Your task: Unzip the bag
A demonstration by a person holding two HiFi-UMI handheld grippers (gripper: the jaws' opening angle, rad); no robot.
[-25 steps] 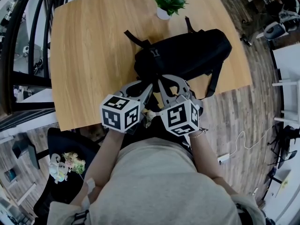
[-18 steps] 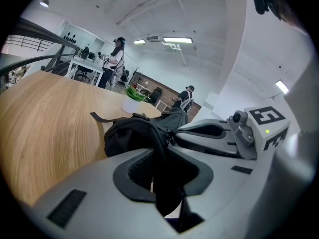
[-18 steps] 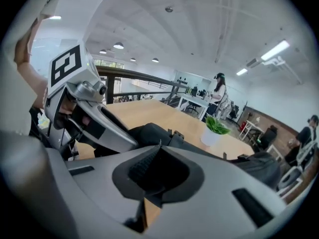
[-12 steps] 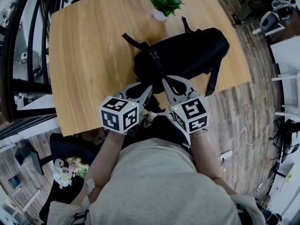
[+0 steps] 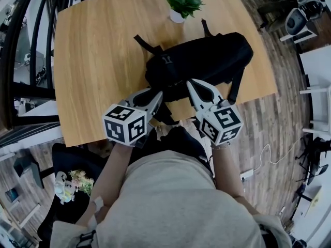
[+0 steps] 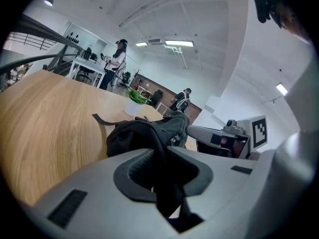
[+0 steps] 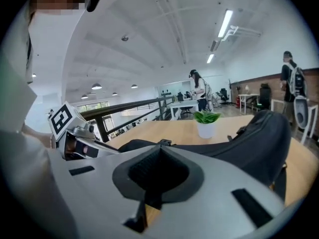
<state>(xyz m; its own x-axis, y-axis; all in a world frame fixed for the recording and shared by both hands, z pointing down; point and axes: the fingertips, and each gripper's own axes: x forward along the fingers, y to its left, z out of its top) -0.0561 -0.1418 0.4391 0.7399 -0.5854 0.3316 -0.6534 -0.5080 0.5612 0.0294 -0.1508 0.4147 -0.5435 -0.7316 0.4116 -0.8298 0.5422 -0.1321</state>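
I see a wooden table (image 5: pixel 93 61) on plank flooring (image 5: pixel 258 119), small potted plant (image 5: pixel 181 5) at the table's far edge, black railing (image 5: pixel 39 35) left of the table, flowers (image 5: pixel 75 181) below its near-left corner, white cable (image 5: pixel 262 156) past its near-right corner.

From the head we look steeply down on the wooden table (image 5: pixel 93 61), with the bag (image 5: pixel 207 61) lying mid-frame. In the left gripper view we sit low, close behind the jaws, facing across the tabletop over the bag. The right gripper view does likewise, a little further right. All three views share the bag, the table and the potted plant (image 5: pixel 181 6).
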